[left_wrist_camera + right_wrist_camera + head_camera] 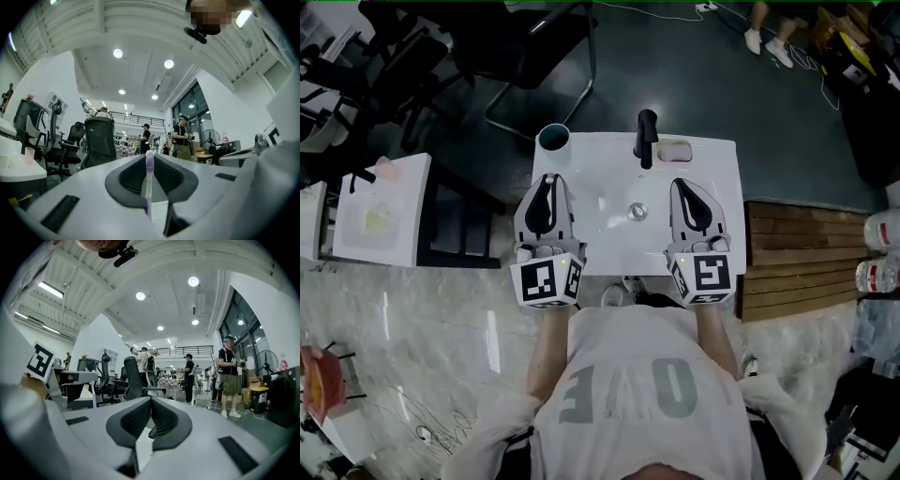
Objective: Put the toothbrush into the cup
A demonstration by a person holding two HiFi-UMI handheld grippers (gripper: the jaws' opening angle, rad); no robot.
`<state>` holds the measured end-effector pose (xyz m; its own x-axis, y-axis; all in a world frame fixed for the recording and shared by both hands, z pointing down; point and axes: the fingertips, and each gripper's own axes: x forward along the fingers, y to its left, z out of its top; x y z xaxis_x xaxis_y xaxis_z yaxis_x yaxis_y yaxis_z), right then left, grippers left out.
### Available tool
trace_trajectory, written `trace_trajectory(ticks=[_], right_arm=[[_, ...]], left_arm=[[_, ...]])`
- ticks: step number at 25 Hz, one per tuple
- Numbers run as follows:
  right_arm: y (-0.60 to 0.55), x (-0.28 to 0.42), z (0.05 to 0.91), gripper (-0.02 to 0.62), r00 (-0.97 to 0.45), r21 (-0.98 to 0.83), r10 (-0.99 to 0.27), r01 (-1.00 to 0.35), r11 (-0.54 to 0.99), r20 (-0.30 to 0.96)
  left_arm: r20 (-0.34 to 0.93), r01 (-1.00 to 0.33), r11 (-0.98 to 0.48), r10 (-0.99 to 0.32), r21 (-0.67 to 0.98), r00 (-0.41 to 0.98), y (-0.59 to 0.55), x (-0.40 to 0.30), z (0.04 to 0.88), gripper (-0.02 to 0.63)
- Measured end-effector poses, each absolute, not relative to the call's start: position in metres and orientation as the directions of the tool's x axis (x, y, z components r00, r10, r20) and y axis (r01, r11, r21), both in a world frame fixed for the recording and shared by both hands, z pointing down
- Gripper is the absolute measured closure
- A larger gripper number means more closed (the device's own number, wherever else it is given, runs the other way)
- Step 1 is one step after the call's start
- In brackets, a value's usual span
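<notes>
Lilac-and-white plastic toothbrush (148, 187) stands upright, pinched in left tool (149, 157). White round cup with dark teal inside (553, 139) sits at white desk's (600, 183) 11 o'clock corner, just beyond that tool. Right tool (151, 401) pressed together, empty.

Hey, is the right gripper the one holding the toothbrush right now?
No, the right gripper is shut with nothing between its jaws, while the toothbrush is clamped in the left gripper.

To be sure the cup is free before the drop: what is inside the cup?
Nothing sticks out of the cup; its dark inside hides the bottom. The toothbrush is held in the jaws of the left gripper.
</notes>
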<state>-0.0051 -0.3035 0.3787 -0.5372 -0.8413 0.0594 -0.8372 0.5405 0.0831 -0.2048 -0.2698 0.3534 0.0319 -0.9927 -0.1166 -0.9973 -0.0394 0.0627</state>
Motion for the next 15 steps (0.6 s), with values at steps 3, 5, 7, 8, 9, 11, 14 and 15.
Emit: trace_trajectory(ticks=[3,5,7,8,9,11,14,15], right_arm=[[-0.31,-0.006,0.381,0.565,-0.546,0.08,-0.836,-0.832,0.549,0.06],[-0.311,-0.007,0.384,0.565,-0.553,0.077,-0.831,-0.827,0.557,0.064],[-0.312,-0.009,0.387,0.565,-0.558,0.075,-0.826,-0.823,0.563,0.073],[-0.313,-0.011,0.388,0.565,-0.56,0.074,-0.825,-0.822,0.565,0.078],[-0.314,-0.012,0.389,0.565,-0.563,0.073,-0.823,-0.82,0.568,0.081],[-0.315,-0.014,0.39,0.565,-0.567,0.072,-0.819,-0.817,0.573,0.087],[-0.317,-0.014,0.392,0.565,-0.567,0.062,-0.819,-0.817,0.573,0.091],[-0.317,-0.013,0.393,0.565,-0.565,0.056,-0.82,-0.819,0.571,0.092]], left_arm=[[-0.111,-0.999,-0.016,-0.994,0.047,0.011,-0.271,-0.208,0.355,0.537],[-0.105,-0.999,0.001,-0.994,0.046,-0.005,-0.268,-0.211,0.359,0.537],[-0.087,-0.999,0.013,-0.996,0.047,-0.017,-0.268,-0.214,0.364,0.537],[-0.075,-0.999,0.02,-0.997,0.047,-0.023,-0.269,-0.215,0.366,0.537],[-0.065,-0.999,0.027,-0.997,0.047,-0.03,-0.271,-0.218,0.367,0.537],[-0.058,-0.998,0.038,-0.997,0.042,-0.041,-0.274,-0.221,0.365,0.537],[-0.071,-0.999,0.041,-0.997,0.021,-0.042,-0.281,-0.224,0.351,0.537],[-0.074,-0.999,0.042,-0.996,0.011,-0.042,-0.284,-0.226,0.345,0.537]])
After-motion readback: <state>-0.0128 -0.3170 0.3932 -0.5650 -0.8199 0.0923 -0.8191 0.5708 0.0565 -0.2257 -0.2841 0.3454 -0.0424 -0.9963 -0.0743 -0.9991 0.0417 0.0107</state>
